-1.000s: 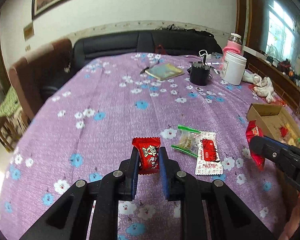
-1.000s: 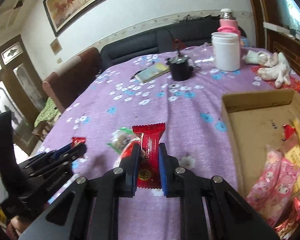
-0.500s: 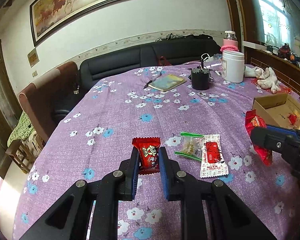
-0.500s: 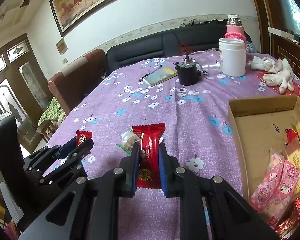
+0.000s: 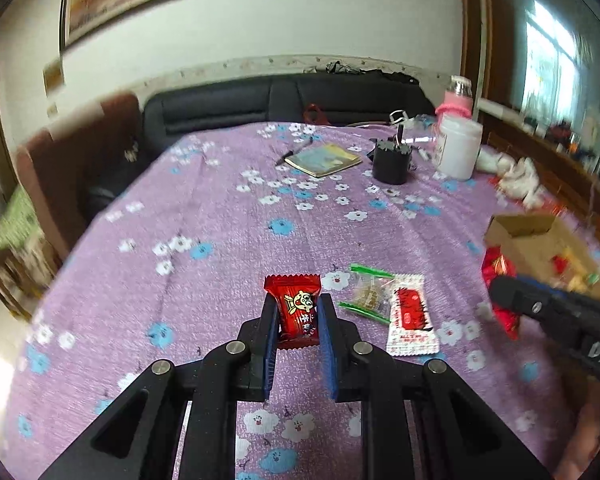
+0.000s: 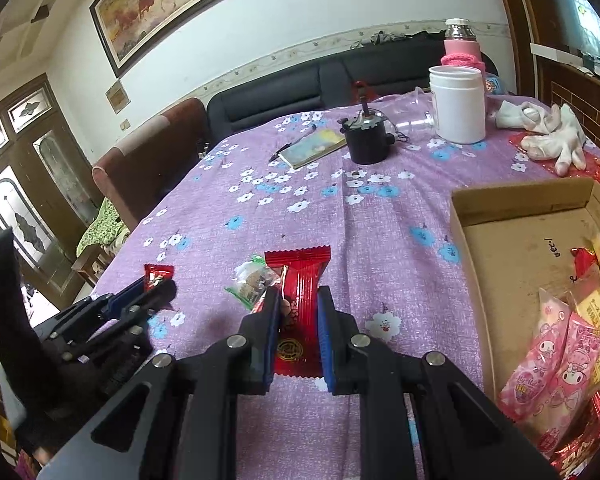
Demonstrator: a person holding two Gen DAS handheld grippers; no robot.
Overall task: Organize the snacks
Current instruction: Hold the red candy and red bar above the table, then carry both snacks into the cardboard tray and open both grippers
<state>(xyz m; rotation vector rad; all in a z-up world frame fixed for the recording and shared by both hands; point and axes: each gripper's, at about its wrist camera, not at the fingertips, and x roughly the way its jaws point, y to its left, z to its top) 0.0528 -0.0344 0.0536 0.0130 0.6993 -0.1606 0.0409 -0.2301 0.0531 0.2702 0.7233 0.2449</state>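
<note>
My left gripper (image 5: 298,306) is shut on a small red candy packet with a cartoon face (image 5: 296,308), held above the purple flowered tablecloth (image 5: 220,240). My right gripper (image 6: 299,300) is shut on a longer red snack wrapper (image 6: 298,296), just left of the open cardboard box (image 6: 512,204). That box holds pink cartoon packets (image 6: 556,364) and other snacks. On the cloth lie a clear green-edged packet (image 5: 368,296) and a white-and-red sachet (image 5: 410,316). Each gripper shows in the other's view: the right gripper (image 5: 508,296) at the right, the left gripper (image 6: 160,284) at the left.
At the far side of the table stand a white jar (image 6: 458,104), a pink-sleeved bottle (image 6: 462,46), a black pot (image 6: 366,138), a notebook with a pen (image 6: 314,146) and white gloves (image 6: 552,132). A black sofa (image 6: 300,84) and brown armchair (image 6: 144,168) border the table.
Both grippers keep their hold on their packets. The left wrist view has swung slightly, and now shows blur at its edges; the right view has barely shifted.
</note>
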